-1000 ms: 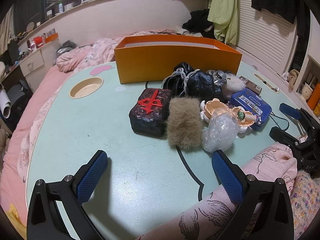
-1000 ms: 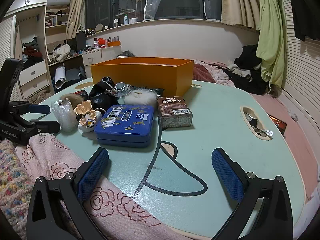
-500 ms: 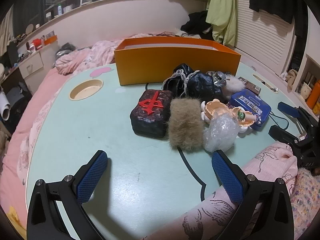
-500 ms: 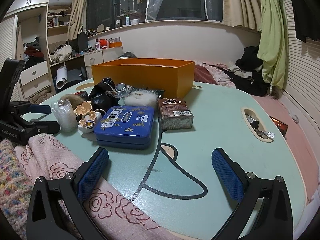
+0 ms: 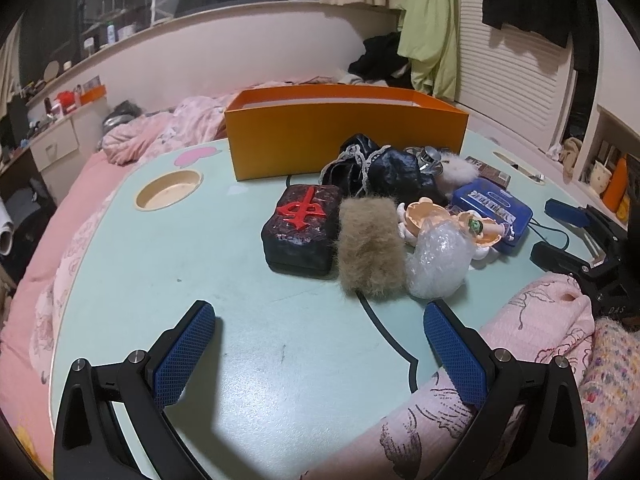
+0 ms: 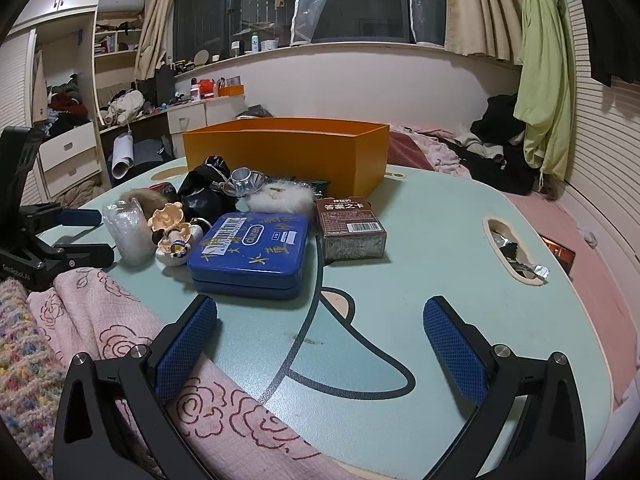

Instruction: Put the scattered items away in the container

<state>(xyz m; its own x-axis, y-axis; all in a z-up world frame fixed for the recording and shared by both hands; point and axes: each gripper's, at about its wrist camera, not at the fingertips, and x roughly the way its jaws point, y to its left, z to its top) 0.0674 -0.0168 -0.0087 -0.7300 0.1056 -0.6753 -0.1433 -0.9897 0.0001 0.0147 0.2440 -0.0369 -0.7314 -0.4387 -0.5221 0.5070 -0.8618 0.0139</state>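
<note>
Nothing has been picked up yet, so this looks like the start of tidying. The orange container (image 5: 344,136) stands open-topped at the far edge of the pale green worktop (image 5: 200,280). The scattered items lie in a cluster in front of it: a dark block with a red character (image 5: 302,232), a tan fur piece (image 5: 370,248) touching it, a bubble-wrap bundle (image 5: 438,260), a small doll figure (image 5: 428,220), black lace-trimmed fabric (image 5: 384,168), a blue tin (image 6: 252,248) and a brown card box (image 6: 350,226).

The left claw (image 5: 320,344) hovers low near the worktop's near edge, fingers spread wide and empty, pointed at the block and fur. The right claw (image 6: 320,344) is likewise spread and empty, facing the blue tin.

The next move probably calls for advancing one claw to straddle the nearest item.
</note>
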